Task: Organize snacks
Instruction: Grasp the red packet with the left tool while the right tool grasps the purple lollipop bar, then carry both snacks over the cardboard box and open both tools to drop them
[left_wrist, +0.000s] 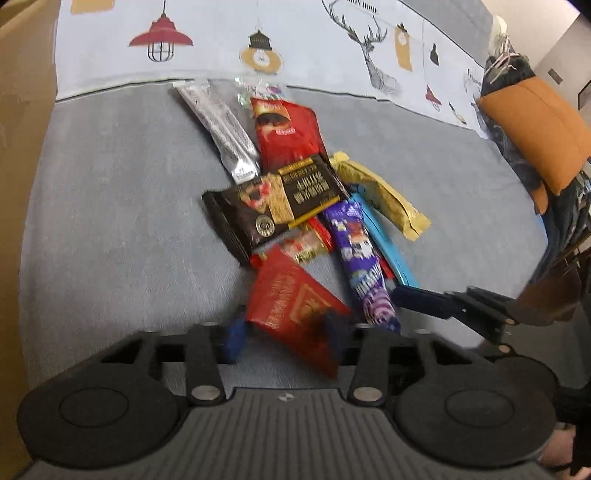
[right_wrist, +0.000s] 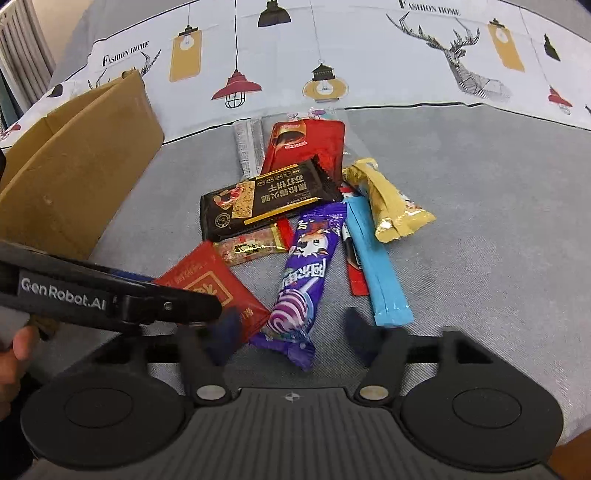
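**A:** What do we have, going left to right?

**B:** At far left stands an open brown cardboard box (right_wrist: 79, 177), beside the pile. The snacks lie on a grey fabric cushion (right_wrist: 480, 206), heaped together. Nearest the box, our left claw (left_wrist: 286, 330) is pinching a small flat red foil packet with gold print (left_wrist: 295, 314), its blue fingertips (left_wrist: 233, 338) touching either side of the packet's near end.

**A:** And further right?

**B:** A black rectangular cracker packet with a gold band (right_wrist: 266, 197) lies across a tall red pouch (right_wrist: 306, 144) and a silver printed stick (right_wrist: 247, 147). Then a long purple lollipop wrapper (right_wrist: 306, 280), a sky-blue stick sachet (right_wrist: 376, 262) and a crumpled gold sachet (right_wrist: 391, 203). Our right claw (right_wrist: 291, 334) is spread, hovering astride the purple wrapper's near end, holding nothing.

**A:** How will the red packet handle?

**B:** We judge it light, thin and floppy, with slick foil. It may sag or slip, so we would grip well in from the sealed edge, firmly, and carry it level toward the box.
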